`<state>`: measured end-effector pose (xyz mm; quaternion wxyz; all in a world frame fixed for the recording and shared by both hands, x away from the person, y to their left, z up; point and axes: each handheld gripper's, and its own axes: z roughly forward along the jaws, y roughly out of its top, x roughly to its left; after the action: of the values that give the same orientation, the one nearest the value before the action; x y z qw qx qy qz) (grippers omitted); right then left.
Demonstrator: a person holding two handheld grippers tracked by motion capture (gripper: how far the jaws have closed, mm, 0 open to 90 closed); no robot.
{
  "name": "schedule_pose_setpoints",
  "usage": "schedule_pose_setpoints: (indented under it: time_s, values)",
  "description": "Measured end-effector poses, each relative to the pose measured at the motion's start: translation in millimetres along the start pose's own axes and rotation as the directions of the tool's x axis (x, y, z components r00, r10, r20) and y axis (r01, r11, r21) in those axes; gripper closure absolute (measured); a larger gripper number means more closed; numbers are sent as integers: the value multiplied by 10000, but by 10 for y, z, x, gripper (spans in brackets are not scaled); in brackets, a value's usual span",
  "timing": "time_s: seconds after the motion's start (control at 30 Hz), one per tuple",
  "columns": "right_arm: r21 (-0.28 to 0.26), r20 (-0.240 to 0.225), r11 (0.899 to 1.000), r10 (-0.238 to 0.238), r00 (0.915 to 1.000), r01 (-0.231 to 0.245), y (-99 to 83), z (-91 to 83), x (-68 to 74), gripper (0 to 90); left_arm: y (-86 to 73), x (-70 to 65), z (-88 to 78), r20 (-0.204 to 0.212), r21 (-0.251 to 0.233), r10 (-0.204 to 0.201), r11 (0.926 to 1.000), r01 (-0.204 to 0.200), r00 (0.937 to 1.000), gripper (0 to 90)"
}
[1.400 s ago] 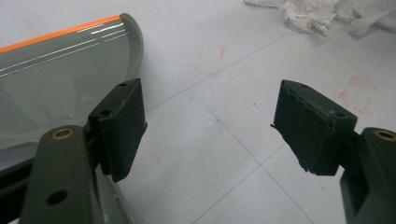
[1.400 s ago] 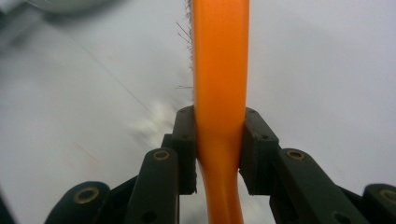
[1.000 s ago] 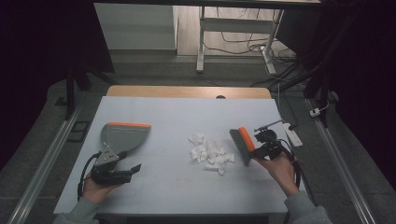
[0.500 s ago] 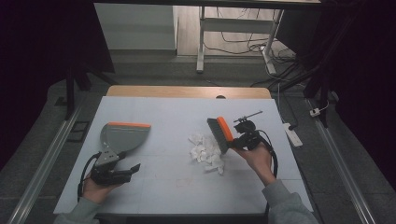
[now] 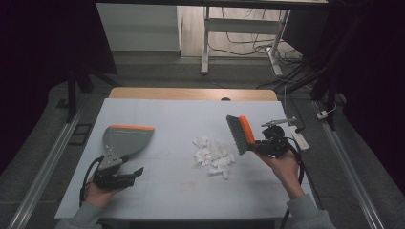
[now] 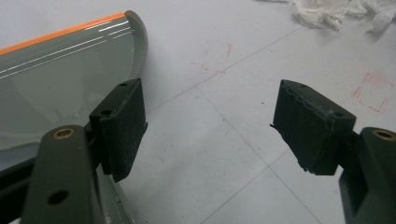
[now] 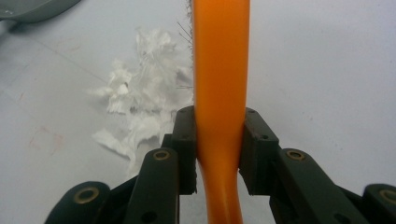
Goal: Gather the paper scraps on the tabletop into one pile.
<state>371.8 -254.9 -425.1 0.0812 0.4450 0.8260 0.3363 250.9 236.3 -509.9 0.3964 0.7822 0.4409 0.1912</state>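
So your right gripper (image 5: 258, 144) is clamped on the brush (image 5: 240, 133), raised just right of the paper scraps (image 5: 213, 155), all unswept on the table (image 5: 191, 109); your left gripper (image 5: 125, 175) gapes empty beside the dustpan (image 5: 125, 139), so sweeping and collecting remain

White rectangular table top (image 5: 157, 107), matt, with faint red square markings (image 6: 373, 91) and thin seam lines. Light wooden strip (image 5: 191, 93) along its far edge. White metal desk frame (image 5: 206, 43) on the floor beyond. Loose black cables (image 5: 248, 45) beside that frame. White power strip (image 5: 301, 139) at the table's right edge. Grey floor rails (image 5: 45, 162) flanking the table.
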Motion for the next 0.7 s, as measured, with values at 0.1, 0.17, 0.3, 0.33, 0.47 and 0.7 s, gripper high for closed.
schedule_pose_setpoints:
  time_s: [0.1, 0.17, 0.3, 0.33, 0.47, 0.7]
  values:
    - [-134, -26, 9995, -285, 9996, 284, -76, -20, -35, 703, 8, -2, 8, -20, 32, -2, 10000, 2, 10000, 264]
    - [-202, -75, 9989, -428, 9991, 426, -117, -29, -43, 703, 16, -8, 17, -20, 84, 22, 10000, -21, 10000, 263]
    - [-413, -38, 9970, -657, 9978, 655, -223, -55, -59, 704, 17, -26, 22, -62, 162, 87, 9998, -86, 9999, 262]
    - [-477, 24, 9961, -740, 9973, 740, -253, -63, -68, 703, 17, -27, 22, -73, 178, 81, 9998, -79, 9999, 262]
    - [-751, 35, 9938, -820, 9966, 820, -365, -109, -107, 703, 31, -35, 34, -122, 254, 107, 9996, -104, 9999, 260]
    - [-1301, 343, 9879, -803, 9962, 841, -572, -265, -210, 704, 85, -48, 7, -162, 214, 147, 9997, -144, 9998, 259]
